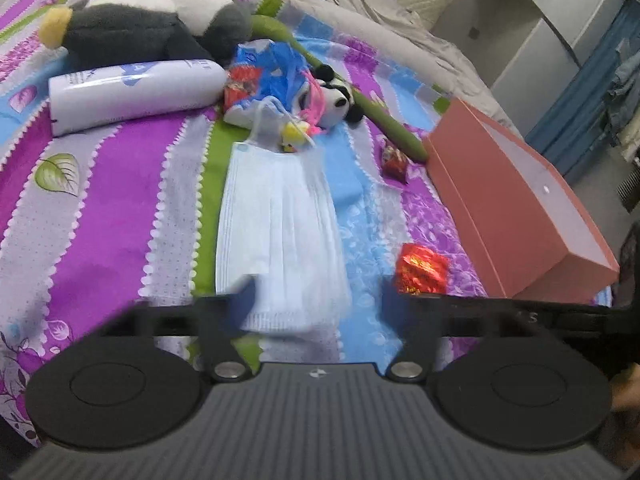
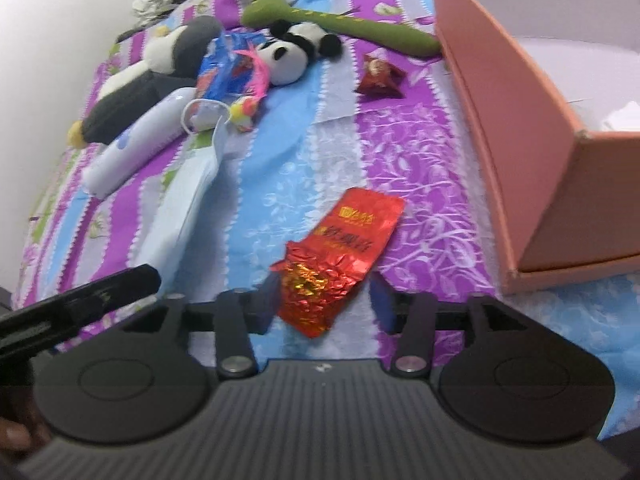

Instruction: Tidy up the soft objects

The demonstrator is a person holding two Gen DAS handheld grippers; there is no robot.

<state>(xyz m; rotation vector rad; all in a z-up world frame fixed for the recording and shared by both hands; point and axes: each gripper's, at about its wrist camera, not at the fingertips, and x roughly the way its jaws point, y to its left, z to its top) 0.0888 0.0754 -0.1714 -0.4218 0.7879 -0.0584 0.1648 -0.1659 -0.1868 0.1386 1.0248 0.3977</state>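
The left tongs stand wide apart over the near end of a pale blue pleated face mask lying flat on the striped bedspread; one pad overlaps its edge, but nothing is gripped. The right tongs are partly open astride the crumpled end of a red foil packet, pads clear of it.

Beyond them, a small panda plush, a grey-and-white penguin plush, a green stuffed stem, a white soft roll and a dark red wrapped sweet lie loose on the bed. The salmon cardboard box looks almost empty, so I judge the sorting barely begun.
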